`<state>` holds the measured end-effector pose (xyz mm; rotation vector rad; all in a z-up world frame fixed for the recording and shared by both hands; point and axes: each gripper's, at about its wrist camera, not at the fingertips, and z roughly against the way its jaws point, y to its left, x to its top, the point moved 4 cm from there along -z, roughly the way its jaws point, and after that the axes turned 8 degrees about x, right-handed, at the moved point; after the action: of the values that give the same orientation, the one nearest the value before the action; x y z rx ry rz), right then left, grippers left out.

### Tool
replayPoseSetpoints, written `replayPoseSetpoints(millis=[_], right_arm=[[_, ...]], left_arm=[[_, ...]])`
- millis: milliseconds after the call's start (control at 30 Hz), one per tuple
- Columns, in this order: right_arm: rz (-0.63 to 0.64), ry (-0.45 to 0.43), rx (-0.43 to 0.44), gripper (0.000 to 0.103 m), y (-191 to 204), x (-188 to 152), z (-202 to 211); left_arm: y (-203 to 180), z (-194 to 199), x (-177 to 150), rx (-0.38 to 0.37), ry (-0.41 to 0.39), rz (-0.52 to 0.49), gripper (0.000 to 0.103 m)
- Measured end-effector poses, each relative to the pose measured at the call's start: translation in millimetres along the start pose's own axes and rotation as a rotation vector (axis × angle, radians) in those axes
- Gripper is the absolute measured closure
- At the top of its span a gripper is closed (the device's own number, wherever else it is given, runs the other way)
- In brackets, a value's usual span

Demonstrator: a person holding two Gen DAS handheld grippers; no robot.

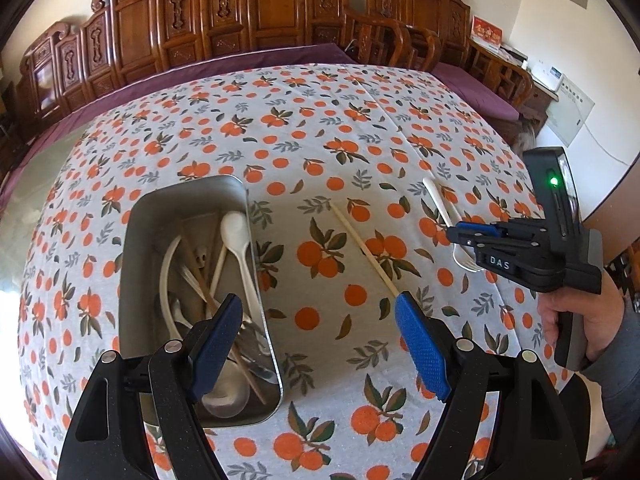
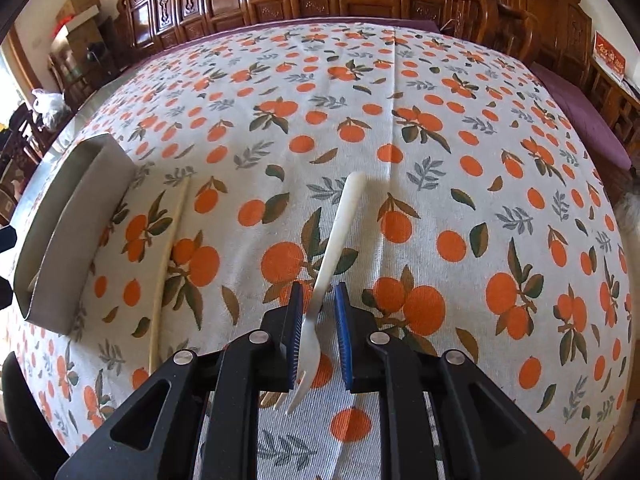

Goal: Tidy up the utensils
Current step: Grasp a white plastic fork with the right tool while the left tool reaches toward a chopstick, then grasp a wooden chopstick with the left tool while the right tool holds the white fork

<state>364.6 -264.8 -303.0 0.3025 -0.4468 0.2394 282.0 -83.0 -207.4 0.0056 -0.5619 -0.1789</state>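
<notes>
- Between the right gripper's [image 2: 317,334] blue pads [image 2: 343,336], lying on the orange-print tablecloth [image 2: 440,184]: white fork [image 2: 336,240], handle pointing to 12 o'clock, pads flanking without clearly clamping.
- At 9 o'clock: chopstick [image 2: 170,256], then metal tin [image 1: 140,240] holding utensils.
- Hovering unclenched, gripping nothing: left gripper [image 1: 320,344].

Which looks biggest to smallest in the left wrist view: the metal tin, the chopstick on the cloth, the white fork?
1. Metal tin, clearly biggest.
2. Chopstick, long but very thin.
3. White fork, partly hidden behind the right gripper, so its rank is unsure.
</notes>
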Motion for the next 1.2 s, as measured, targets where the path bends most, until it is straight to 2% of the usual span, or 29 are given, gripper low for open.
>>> replayPoseSetpoints(millis=[100,233,433,933,1033,1200], right_arm=[[0.007,0.01,-0.006,0.085,0.3,1.6,-1.1],[0.044,0.025,-0.036,0.096,0.1,0.1,-0.9],[0.063,0.02,-0.051,0.096,-7.8,-13.5,12.6],[-0.009,-0.05,0.014,0.096,-32.7,-48.5,61.4],[-0.01,-0.059,0.025,0.096,-32.3,-51.4,66.2],[-0.016,-0.065,0.043,0.096,-29.9,-56.6,67.9]], left_arm=[[-4.5,-3.4,0.3,-0.002,0.008,-0.004,0.028],[-12.1,-9.1,1.1,-0.003,0.017,-0.012,0.028],[-24.4,-18.2,4.0,-0.007,0.03,-0.015,0.028],[-71.1,-58.9,6.0,-0.013,0.085,-0.078,0.028],[-75.3,-68.5,5.9,-0.006,0.096,-0.081,0.033],[-71.8,-81.0,7.5,0.013,0.107,-0.046,0.052]])
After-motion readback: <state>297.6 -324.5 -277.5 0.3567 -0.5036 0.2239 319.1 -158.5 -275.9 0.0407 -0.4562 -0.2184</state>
